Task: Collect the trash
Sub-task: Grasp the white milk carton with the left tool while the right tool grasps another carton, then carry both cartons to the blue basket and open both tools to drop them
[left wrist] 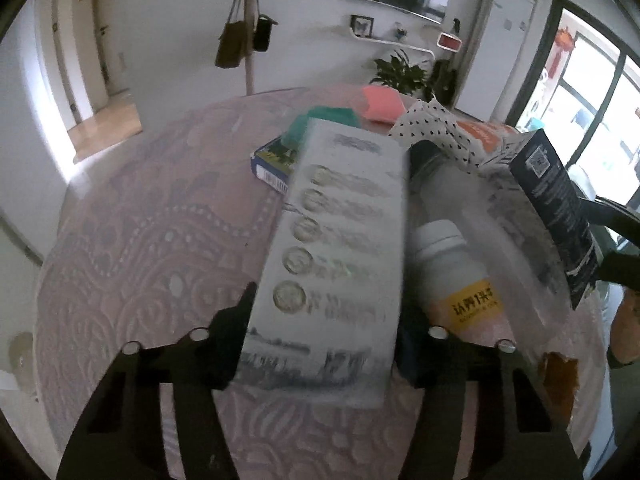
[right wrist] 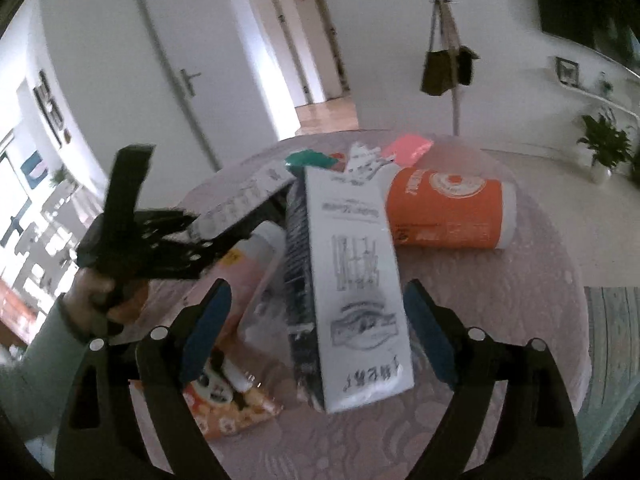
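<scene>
Your left tool has its jaws part closed around the near end of a flat white cardboard carton printed with a column of round emblems, which rises off the pink patterned table; blur hides whether the pads actually press it. Your right tool stands wide open on either side of a tall white-and-black printed carton without touching it.

Both cartons look light, stiff and probably empty, so they should crush if squeezed hard; take them across the narrow faces near one end.

The left wrist view alone shows a clear bottle with a white cap and yellow label lying just right of the emblem carton, and a blue box behind it. Only the right wrist view shows the orange-and-white cylindrical tub lying on its side, a snack packet printed with cartoon pandas, and your left hand holding its tool.
</scene>
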Demonstrator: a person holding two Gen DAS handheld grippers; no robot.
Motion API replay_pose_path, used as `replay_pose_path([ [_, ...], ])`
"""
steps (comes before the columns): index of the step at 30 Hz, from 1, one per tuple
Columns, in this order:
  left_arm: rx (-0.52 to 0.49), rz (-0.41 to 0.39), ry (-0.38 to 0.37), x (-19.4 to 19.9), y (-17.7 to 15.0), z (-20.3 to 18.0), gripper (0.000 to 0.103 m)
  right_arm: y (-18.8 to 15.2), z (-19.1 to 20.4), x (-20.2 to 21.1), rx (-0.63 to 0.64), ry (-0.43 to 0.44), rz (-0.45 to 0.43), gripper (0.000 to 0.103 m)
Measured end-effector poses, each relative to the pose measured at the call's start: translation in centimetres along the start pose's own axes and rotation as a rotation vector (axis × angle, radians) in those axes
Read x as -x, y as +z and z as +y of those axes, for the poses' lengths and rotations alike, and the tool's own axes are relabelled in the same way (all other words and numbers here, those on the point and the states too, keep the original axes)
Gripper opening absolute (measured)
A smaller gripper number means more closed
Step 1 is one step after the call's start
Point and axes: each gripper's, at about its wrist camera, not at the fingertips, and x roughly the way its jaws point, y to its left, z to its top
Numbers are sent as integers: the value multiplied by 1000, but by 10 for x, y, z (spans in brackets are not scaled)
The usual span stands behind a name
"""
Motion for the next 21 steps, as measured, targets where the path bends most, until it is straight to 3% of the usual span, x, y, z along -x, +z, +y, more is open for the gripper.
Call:
replay_pose_path([
  [6, 65, -52, -39, 23, -12, 10, 53, 0, -21, -15, -118, 64, 12, 83],
  [8, 72, -71, -44, 31, -16, 9, 53, 0, -26, -19, -152, 83, 17, 75],
  [9, 76, -84, -42, 36, -18, 8, 53, 1, -27, -21, -164, 93, 20, 62],
  [12, 89, -113, -52, 49, -22, 4, 53, -1, -31, -18, -187, 68, 11, 62],
  [21, 27, -242, -94, 104, -15, -50, 53, -6, -22, 54, -168, -5, -160, 62],
])
